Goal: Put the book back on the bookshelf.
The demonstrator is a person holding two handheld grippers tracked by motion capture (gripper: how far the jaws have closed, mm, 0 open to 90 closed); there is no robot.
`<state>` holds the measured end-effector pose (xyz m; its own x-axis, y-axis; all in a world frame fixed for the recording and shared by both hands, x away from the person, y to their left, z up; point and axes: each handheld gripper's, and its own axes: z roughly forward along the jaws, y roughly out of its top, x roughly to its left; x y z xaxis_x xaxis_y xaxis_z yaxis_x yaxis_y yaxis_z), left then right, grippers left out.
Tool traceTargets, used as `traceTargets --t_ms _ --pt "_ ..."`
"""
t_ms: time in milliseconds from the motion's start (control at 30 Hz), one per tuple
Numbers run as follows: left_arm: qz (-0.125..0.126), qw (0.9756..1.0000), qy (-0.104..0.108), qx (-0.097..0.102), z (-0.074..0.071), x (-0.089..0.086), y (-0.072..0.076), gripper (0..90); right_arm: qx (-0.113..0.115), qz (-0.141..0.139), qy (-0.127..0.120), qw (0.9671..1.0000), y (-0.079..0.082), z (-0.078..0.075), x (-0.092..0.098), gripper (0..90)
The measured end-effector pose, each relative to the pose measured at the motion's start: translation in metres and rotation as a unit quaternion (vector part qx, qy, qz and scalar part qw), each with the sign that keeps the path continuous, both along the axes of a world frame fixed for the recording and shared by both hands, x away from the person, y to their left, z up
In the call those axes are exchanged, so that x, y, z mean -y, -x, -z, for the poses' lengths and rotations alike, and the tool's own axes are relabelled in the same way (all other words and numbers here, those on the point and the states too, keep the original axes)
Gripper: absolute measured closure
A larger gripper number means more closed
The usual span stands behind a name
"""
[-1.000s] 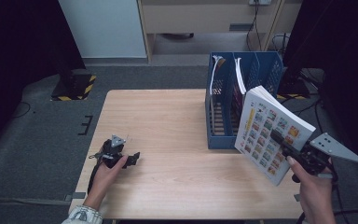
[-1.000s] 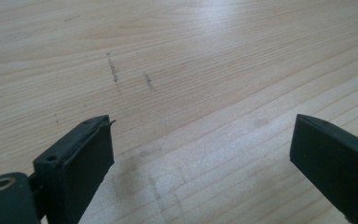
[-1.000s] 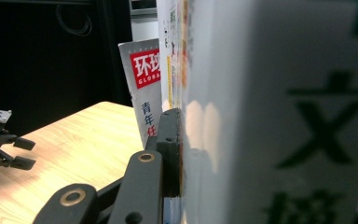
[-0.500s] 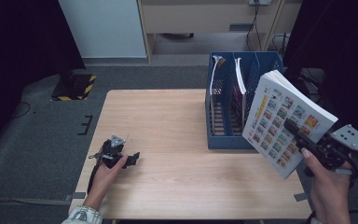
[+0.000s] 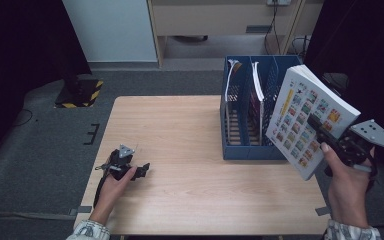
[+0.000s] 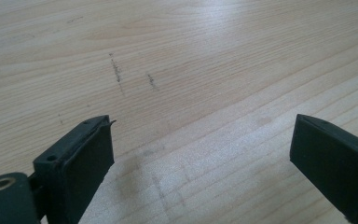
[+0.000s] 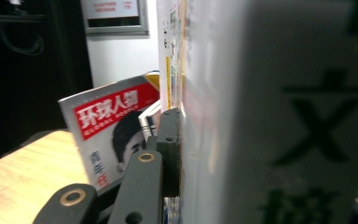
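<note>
Fingers of the right gripper are clamped on a thick white book, one black finger flat against its picture-covered front; the book hangs tilted in the air at about 3 o'clock, just beside the blue file rack, which holds a red-topped magazine. At about 8 o'clock, the left gripper rests on the wooden table with its jaws spread wide and nothing between them
</note>
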<state>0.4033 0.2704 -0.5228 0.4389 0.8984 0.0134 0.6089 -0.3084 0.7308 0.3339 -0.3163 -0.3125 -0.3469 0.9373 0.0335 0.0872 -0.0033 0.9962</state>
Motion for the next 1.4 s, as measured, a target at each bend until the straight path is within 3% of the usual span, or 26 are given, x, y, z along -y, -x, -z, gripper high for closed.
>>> traceTargets --t_ms 500,900,1400 --pt "-0.002 1.0 -0.002 -0.001 0.0 -0.001 0.0 5.8 -0.004 0.067 0.016 0.9976 -0.049 0.002 0.001 73.8" --pt "-0.006 1.0 0.003 -0.001 0.001 -0.001 0.001 5.8 -0.012 0.088 -0.002 0.996 -0.073 0.008 0.006 73.8" --pt "-0.008 1.0 0.002 -0.001 0.001 -0.003 0.001 5.8 -0.012 0.095 0.006 0.9954 -0.094 0.012 -0.005 73.8"
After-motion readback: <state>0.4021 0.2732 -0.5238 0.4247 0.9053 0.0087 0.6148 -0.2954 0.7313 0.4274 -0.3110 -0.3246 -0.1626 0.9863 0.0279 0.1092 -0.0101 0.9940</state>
